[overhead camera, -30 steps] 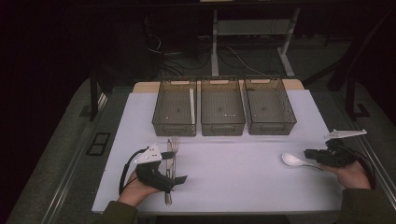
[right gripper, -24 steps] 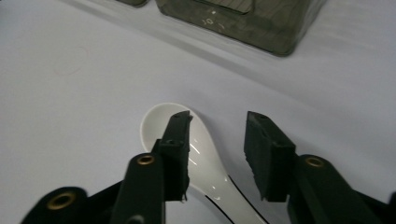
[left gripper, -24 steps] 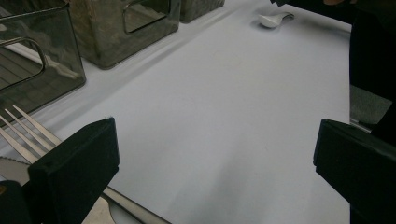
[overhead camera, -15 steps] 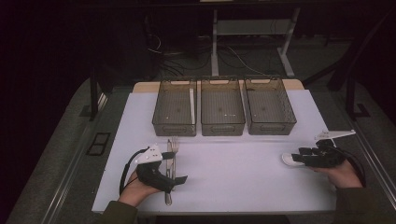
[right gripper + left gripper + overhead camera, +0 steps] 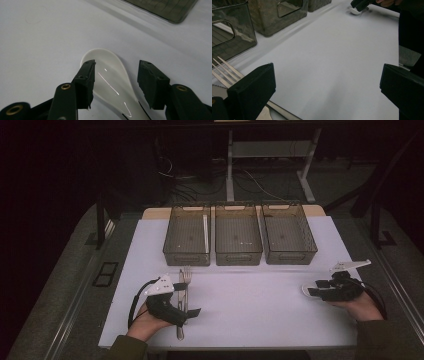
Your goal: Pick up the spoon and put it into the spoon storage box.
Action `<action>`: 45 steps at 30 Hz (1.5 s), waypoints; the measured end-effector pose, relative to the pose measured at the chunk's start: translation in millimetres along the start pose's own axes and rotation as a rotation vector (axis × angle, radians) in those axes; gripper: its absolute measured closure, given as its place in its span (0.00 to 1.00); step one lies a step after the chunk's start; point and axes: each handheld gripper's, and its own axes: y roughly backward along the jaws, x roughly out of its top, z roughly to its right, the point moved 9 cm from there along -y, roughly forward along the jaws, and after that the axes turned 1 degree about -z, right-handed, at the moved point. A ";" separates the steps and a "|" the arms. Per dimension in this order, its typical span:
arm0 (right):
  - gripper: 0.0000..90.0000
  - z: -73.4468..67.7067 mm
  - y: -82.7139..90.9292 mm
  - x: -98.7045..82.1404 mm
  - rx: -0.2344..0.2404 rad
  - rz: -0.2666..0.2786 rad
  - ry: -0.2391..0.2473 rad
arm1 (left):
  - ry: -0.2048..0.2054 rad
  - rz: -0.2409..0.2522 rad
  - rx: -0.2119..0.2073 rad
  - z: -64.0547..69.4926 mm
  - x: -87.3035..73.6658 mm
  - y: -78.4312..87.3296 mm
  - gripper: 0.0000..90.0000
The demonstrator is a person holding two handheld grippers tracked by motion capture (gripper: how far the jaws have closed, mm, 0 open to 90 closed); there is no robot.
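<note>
A white ceramic spoon lies on the white table sheet at the right. My right gripper is open and low over it, one jaw on each side of the bowl. In the high view the right gripper covers most of the spoon. My left gripper rests open at the front left, over a metal fork and a knife. From the left gripper itself, the fork tines and the knife blade show beside its left jaw.
Three grey see-through bins stand in a row at the back of the sheet. A pale slim utensil lies in the left bin. Dark floor surrounds the table, with desk legs and cables behind it.
My right gripper has slid left along the table and now straddles the spoon's bowl. The left gripper, fork and knife have not moved.
</note>
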 end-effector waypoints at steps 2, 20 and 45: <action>0.53 -0.2 -0.8 -0.6 0.000 -0.003 0.003 | -0.001 0.000 -0.001 0.0 0.0 0.2 0.00; 0.59 -13.5 -4.8 -9.3 0.026 -0.080 0.118 | -0.002 -0.001 -0.001 0.3 0.0 1.1 0.00; 0.87 -19.7 -0.2 -15.3 0.038 -0.116 0.214 | 0.000 -0.001 0.006 -0.8 -0.4 1.1 0.00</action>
